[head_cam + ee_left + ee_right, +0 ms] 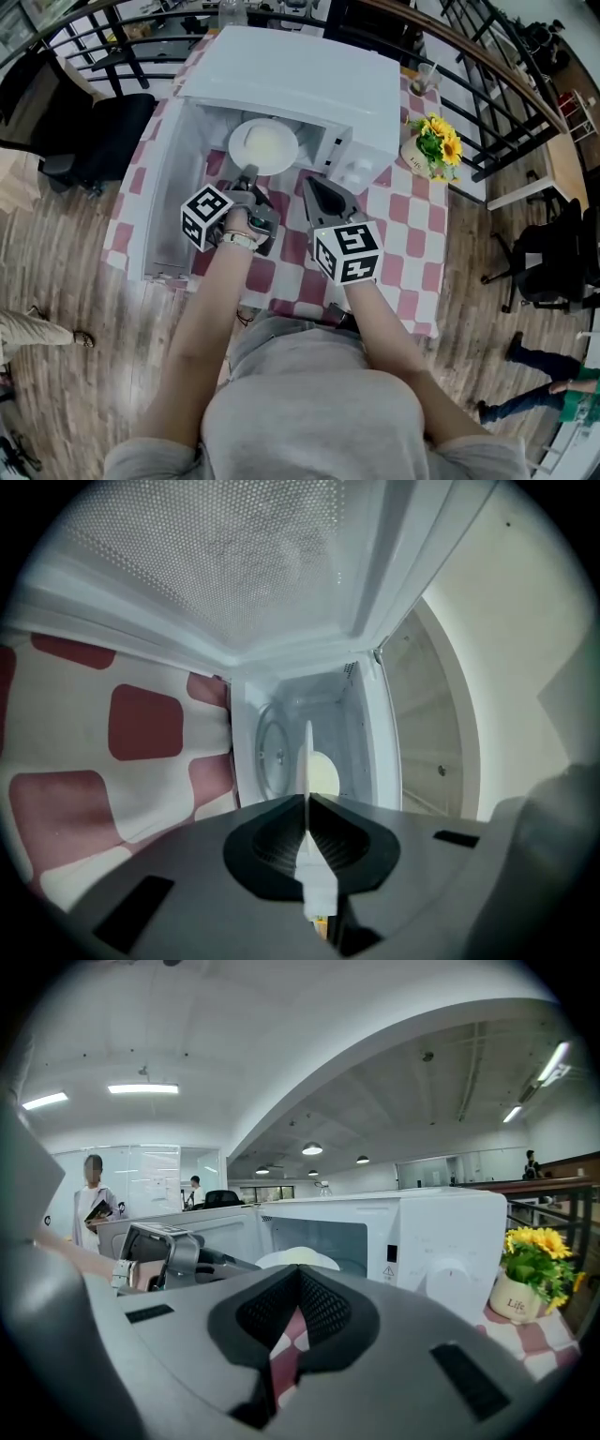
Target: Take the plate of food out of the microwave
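A white plate [265,145] of pale food sits at the mouth of the open white microwave [309,84], partly outside it. My left gripper [248,174] is shut on the plate's near rim. In the left gripper view the plate [307,757] shows edge-on between the pads of that gripper [307,803], with the oven cavity [281,752] behind it. My right gripper [313,185] hovers over the tablecloth just right of the plate, shut and empty. The right gripper view shows that gripper [300,1277] facing the microwave [441,1241], with the plate [298,1258] and the left gripper [178,1260] in front.
The microwave door [169,197] hangs open to the left. A red-and-white checkered cloth [403,216] covers the table. A pot of yellow flowers [436,141] and a glass [427,77] stand right of the microwave. Chairs and railings surround the table.
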A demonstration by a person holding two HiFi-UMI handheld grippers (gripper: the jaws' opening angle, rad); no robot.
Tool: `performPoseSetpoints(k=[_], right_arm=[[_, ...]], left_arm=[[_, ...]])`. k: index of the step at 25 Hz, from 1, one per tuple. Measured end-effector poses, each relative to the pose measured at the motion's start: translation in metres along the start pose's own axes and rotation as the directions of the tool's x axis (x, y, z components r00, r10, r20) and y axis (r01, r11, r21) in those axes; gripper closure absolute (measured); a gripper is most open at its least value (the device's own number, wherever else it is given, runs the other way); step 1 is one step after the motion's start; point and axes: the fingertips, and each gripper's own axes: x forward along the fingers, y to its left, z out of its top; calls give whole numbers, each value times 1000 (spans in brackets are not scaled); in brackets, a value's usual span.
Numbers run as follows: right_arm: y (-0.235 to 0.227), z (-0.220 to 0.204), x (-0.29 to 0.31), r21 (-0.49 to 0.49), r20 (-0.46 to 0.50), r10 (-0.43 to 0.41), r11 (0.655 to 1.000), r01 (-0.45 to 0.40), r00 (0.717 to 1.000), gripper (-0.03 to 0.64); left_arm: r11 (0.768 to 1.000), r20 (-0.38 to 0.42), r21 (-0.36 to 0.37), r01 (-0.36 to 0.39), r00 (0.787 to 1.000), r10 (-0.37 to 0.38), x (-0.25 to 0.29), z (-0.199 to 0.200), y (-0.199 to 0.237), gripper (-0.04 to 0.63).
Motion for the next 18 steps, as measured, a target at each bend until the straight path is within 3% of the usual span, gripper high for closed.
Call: performPoseSetpoints(k=[10,18], right_arm=[[-2,4,-19,-10,17,-20,1000,20,1000,594],[-6,14,-36,-19,24,-43,999,43,999,594]], left_arm=[[990,-25,69,123,992,-121,-23,-23,-22,578],[980,-13,68,186,983,-186,-44,-39,-41,578]])
